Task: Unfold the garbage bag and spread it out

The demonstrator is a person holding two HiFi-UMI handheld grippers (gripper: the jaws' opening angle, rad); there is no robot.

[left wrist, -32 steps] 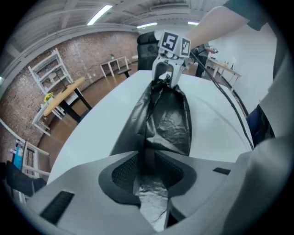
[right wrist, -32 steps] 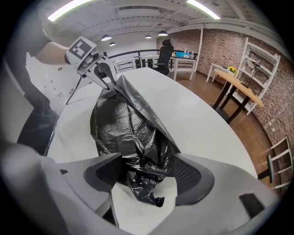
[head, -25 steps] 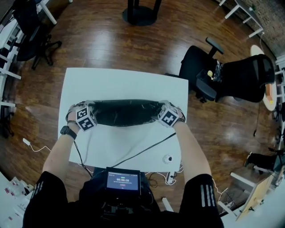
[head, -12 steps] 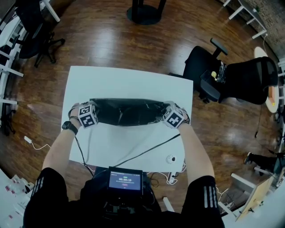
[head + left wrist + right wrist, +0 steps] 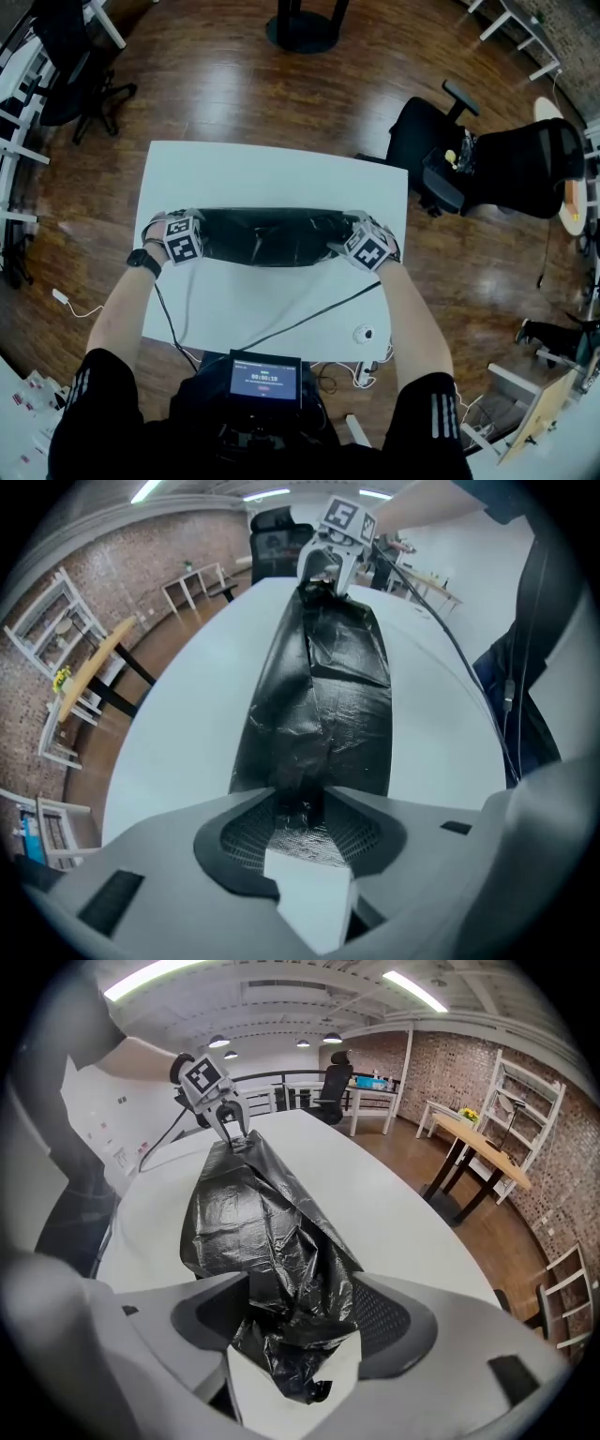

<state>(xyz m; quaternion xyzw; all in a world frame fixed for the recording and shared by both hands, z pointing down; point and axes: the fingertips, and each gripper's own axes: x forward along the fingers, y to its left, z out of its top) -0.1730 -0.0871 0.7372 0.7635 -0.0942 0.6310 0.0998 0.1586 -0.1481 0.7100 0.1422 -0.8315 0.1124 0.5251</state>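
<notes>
A black garbage bag [image 5: 267, 236] lies stretched in a long crumpled strip across the middle of the white table [image 5: 272, 173]. My left gripper [image 5: 183, 239] is at its left end and my right gripper [image 5: 366, 248] at its right end. In the left gripper view the bag [image 5: 323, 705] runs away from my left gripper [image 5: 300, 794]; its end sits pinched between the narrow jaws, which are opening. In the right gripper view my right gripper [image 5: 300, 1288] is shut on a bunched wad of the bag [image 5: 253, 1213].
Black office chairs [image 5: 487, 159] stand right of the table and another [image 5: 70, 66] at the far left. A black cable [image 5: 300, 319] crosses the table's near part beside a small white round object [image 5: 364, 333]. A screen device [image 5: 265, 380] sits at the person's chest.
The bag stays stretched between the two grippers. Both hands have shifted only slightly; the left one has edged a little away from me.
</notes>
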